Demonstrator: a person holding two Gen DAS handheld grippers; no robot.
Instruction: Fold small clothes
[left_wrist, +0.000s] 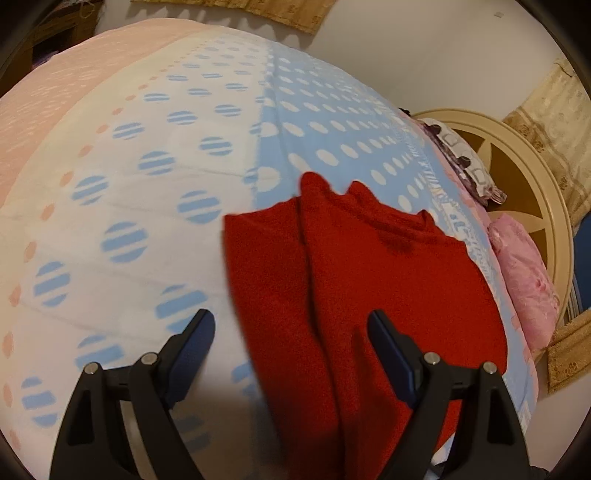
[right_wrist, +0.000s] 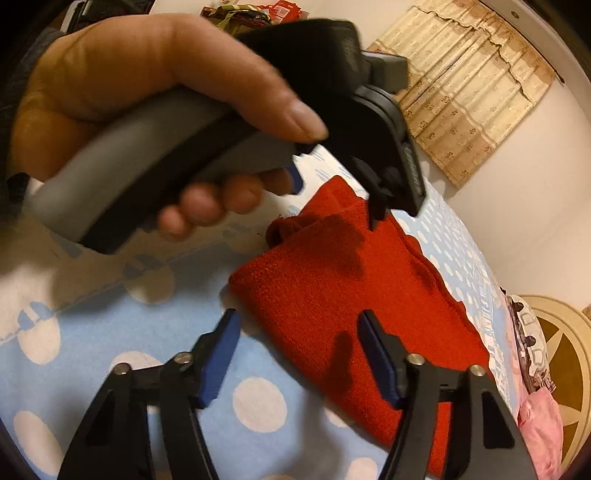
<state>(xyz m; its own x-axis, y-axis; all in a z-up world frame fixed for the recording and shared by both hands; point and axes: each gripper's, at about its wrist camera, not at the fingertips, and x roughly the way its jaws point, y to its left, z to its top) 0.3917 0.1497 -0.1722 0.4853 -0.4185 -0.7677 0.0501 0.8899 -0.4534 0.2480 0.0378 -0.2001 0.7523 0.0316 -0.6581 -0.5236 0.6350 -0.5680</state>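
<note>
A red garment (left_wrist: 369, 280), partly folded, lies on a bed cover (left_wrist: 155, 192) patterned with blue and white dots. The left gripper (left_wrist: 291, 325) hangs over its near edge, jaws wide apart and empty. The right gripper (right_wrist: 299, 325) hangs above the garment's corner, jaws parted, pads not pressing the cloth

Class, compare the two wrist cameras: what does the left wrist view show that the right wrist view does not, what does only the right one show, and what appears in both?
Only the left wrist view shows the pink part of the bed cover, the white part with striped blue dots and the open left hand-held gripper's own fingertips.

Only the right wrist view shows the person's hand holding the left hand-held gripper's body, and the open right hand-held gripper.

Both show the folded red garment on the blue spotted cover, the pillows and the cream headboard.
</note>
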